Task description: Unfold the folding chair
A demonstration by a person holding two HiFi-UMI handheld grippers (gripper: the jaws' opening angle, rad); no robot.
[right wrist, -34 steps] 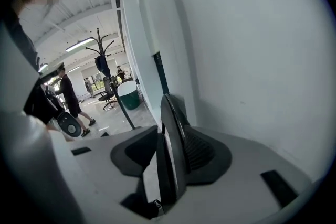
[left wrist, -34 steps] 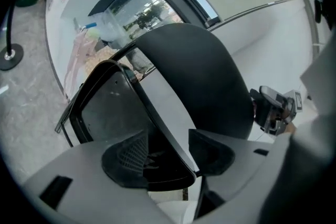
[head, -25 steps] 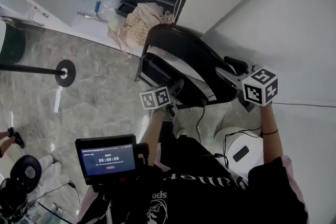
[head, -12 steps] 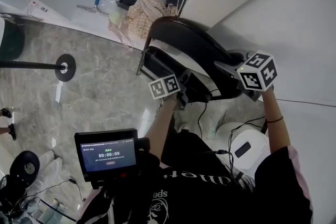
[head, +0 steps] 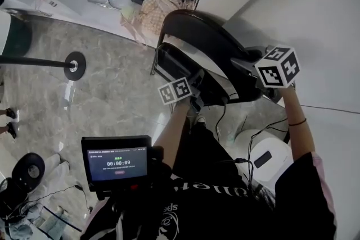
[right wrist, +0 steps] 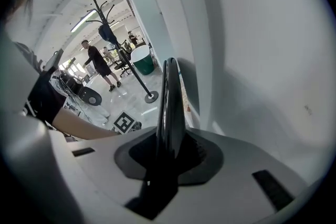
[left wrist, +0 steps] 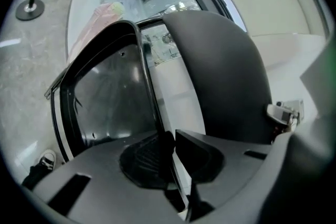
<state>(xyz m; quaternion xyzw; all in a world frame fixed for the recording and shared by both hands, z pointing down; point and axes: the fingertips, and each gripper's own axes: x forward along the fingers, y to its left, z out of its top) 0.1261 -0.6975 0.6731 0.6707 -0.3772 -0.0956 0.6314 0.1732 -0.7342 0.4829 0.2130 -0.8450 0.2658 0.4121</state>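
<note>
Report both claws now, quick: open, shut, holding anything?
Left claw: closing on the folding chair's seat frame, pads on it.
Right claw: closing on the backrest edge, pads on it.

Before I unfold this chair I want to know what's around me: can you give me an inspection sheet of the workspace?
Surface: grey marbled floor.
Job's things: black folding chair, folded, standing against the white wall.
Clutter: checked bag behind the chair; white round device by the person's feet.
Grippers: left gripper closing on the chair's frame tube; right gripper closing on a chair panel's edge.
Cables: black cables below the chair.
Surroundings: pole stand; people far off.
</note>
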